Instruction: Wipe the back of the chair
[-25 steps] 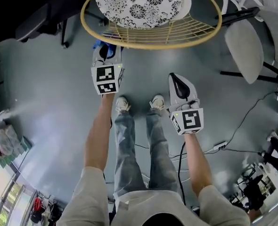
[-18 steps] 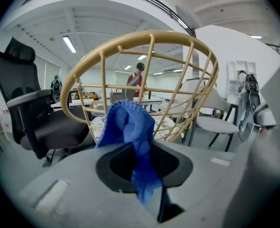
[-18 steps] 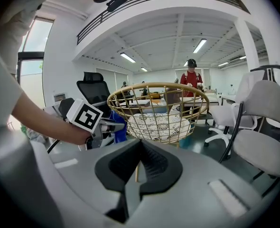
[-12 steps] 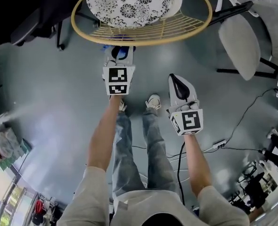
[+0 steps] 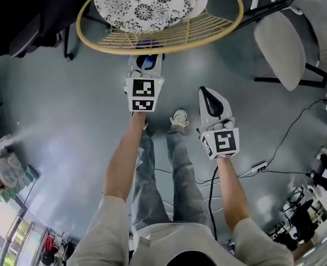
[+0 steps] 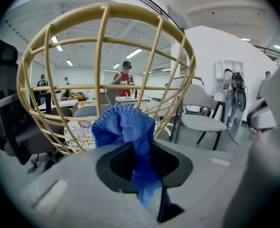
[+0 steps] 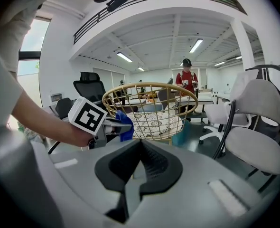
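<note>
The chair has a yellow wire back (image 5: 169, 37) and a patterned white cushion (image 5: 147, 4); it stands at the top of the head view. My left gripper (image 5: 145, 60) is shut on a blue cloth (image 5: 147, 62) just below the wire rim. In the left gripper view the blue cloth (image 6: 126, 127) bunches out of the jaws, right up against the wire back (image 6: 102, 75). My right gripper (image 5: 207, 91) hangs back, lower right, shut with nothing in it. The right gripper view shows the chair (image 7: 152, 110) ahead and the left gripper (image 7: 112, 126) at its rim.
White chairs (image 5: 282, 43) stand at the right, and a black office chair (image 5: 36, 26) at the top left. Cables (image 5: 263, 170) trail on the grey floor at the right. The person's shoe (image 5: 179, 118) shows between the grippers. People stand far behind the chair.
My left gripper has moved right and forward with the blue cloth, up to the chair's wire back. The right gripper has stayed put.
</note>
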`<action>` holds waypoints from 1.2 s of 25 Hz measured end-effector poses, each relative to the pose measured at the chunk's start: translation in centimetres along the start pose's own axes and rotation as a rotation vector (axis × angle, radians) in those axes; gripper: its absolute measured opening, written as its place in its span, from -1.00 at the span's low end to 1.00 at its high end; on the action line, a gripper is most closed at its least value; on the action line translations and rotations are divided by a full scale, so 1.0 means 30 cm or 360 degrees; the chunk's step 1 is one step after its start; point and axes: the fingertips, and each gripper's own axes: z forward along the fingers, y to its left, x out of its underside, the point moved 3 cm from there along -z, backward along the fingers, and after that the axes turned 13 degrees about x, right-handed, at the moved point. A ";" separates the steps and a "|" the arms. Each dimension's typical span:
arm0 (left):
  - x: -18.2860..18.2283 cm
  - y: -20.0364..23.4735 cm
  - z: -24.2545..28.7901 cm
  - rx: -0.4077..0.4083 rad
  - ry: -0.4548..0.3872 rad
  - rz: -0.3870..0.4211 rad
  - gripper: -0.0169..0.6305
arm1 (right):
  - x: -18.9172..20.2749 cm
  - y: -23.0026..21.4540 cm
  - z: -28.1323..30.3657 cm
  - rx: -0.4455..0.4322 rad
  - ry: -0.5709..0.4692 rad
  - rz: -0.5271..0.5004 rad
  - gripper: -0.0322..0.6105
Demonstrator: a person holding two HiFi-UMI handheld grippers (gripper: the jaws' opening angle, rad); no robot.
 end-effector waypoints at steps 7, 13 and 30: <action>0.078 0.049 -0.090 -0.0065 0.0013 -0.0011 -0.71 | -0.001 0.024 0.014 -0.0015 0.0012 0.0001 -0.90; 0.162 0.221 -0.163 -0.0181 0.0033 -0.0025 -0.71 | -0.005 0.054 0.033 -0.0041 0.0024 -0.0018 -0.90; 0.193 0.496 -0.114 -0.0232 0.0037 -0.0039 -0.70 | 0.007 0.159 0.144 -0.0076 0.0070 -0.0065 -0.90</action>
